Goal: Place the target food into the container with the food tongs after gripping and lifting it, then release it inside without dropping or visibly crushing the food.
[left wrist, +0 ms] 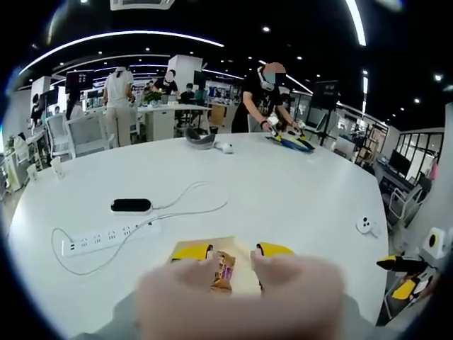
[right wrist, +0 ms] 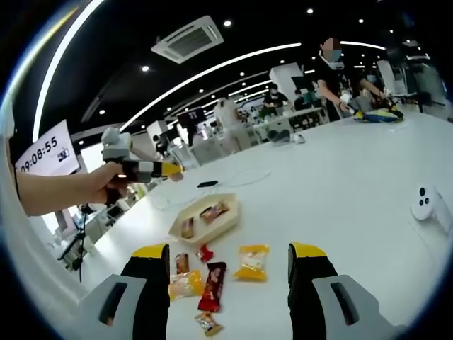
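Room: open-plan office, dark ceiling with curved light strips; several people stand at distant desks, one person (left wrist: 263, 95) working at the far edge of the table.

Table (left wrist: 283, 191): large, white, rounded. In the left gripper view it carries a white power strip (left wrist: 110, 239) at 9 o'clock from the jaws, a black device (left wrist: 131, 205) just beyond it, a cable looping between them, and a white controller (left wrist: 364, 225) at 3 o'clock.

Container (right wrist: 205, 216): pale shallow tray on the table, seen in the right gripper view at 11 o'clock from the jaws, holding two wrapped snacks.

Left gripper (left wrist: 233, 253): yellow-tipped jaws apart, container beneath them; a brown-and-orange wrapped snack (left wrist: 224, 270) lies between the tips. Whether they touch it, cannot tell. The same gripper shows in the right gripper view, held in a hand (right wrist: 99, 185) above and to 10 o'clock of the container.

Right gripper (right wrist: 230, 261): jaws wide apart, gripping nothing, hovering above the table.

Loose snacks, between the right jaws: yellow packet (right wrist: 253, 262) at centre; dark red bar (right wrist: 213, 286) and yellow packet (right wrist: 185, 285) toward 8 o'clock; small red piece (right wrist: 205, 252); small wrapped piece (right wrist: 208, 324) at 6 o'clock.
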